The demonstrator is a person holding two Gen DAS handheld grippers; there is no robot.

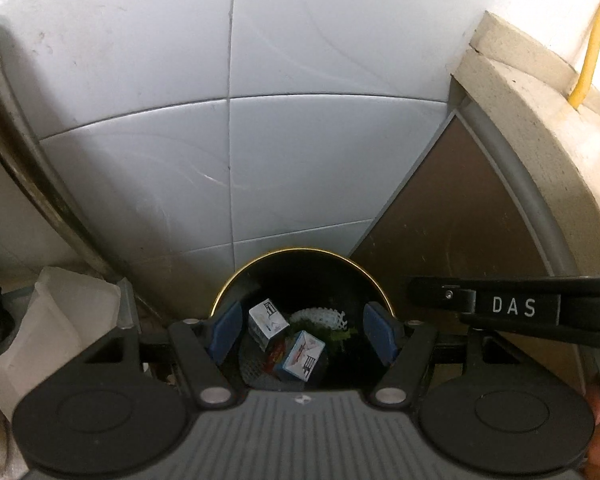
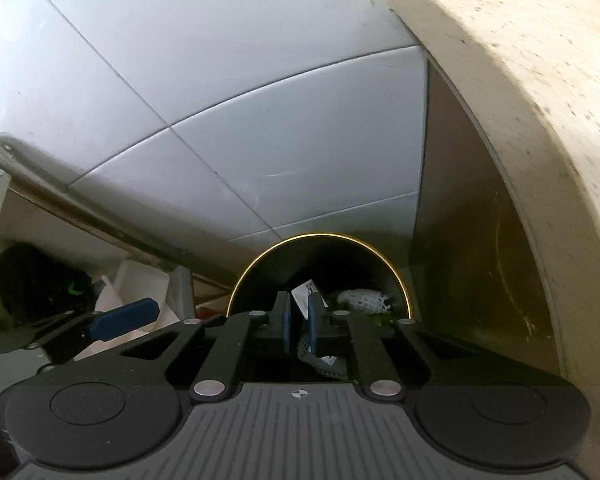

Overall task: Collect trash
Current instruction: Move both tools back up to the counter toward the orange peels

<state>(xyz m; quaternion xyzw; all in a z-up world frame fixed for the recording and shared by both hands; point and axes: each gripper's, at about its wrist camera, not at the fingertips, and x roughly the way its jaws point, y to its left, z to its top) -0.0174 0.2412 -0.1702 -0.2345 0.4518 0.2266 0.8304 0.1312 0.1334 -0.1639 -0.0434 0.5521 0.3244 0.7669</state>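
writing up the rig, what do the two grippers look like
Both match: left gripper and right gripper have black linkage arms with silver pivot pins, blue pads on the fingers, a grey ribbed body and round black discs either side. The right gripper's side reads DAS in white.

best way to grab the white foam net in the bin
Grip the foam net across its curved middle, coming straight down from above with the open left gripper. It lies on top of the bin, arched and soft, clear of the two small boxes.

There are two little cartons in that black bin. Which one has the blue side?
The lower right carton in the bin: blue side, red-marked white top. The upper left carton looks white and grey.
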